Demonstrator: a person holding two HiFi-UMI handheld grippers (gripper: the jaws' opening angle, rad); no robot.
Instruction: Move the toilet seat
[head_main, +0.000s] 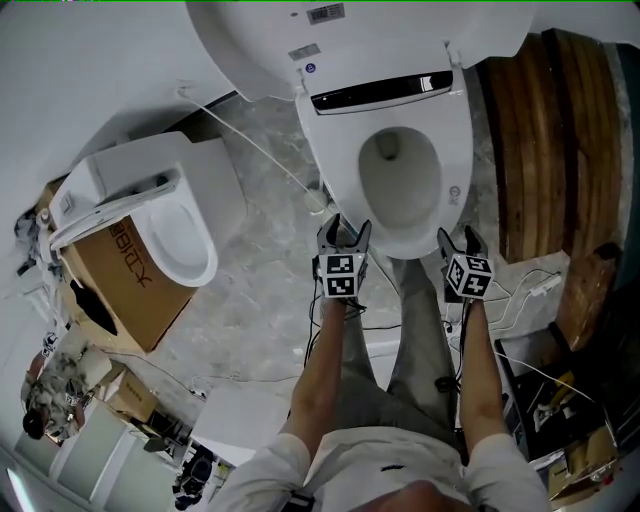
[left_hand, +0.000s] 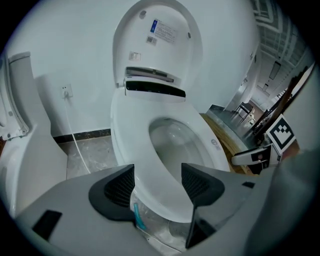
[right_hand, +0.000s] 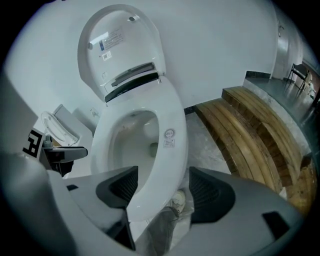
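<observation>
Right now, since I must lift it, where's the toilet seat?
Head view, upper centre: the toilet seat lies on the bowl, its front edge between the left gripper and right gripper, wooden boards to its right.

The toilet seat (head_main: 330, 165) is white, the floor (head_main: 255, 190) grey marbled, the wooden planks (head_main: 535, 120) brown-streaked

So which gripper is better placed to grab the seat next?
Left, narrowly. The front rim of the seat fills the gap between the open jaws of the left gripper, centred. The right gripper also straddles the rim, but off toward one pad. Both could probably grip.
</observation>
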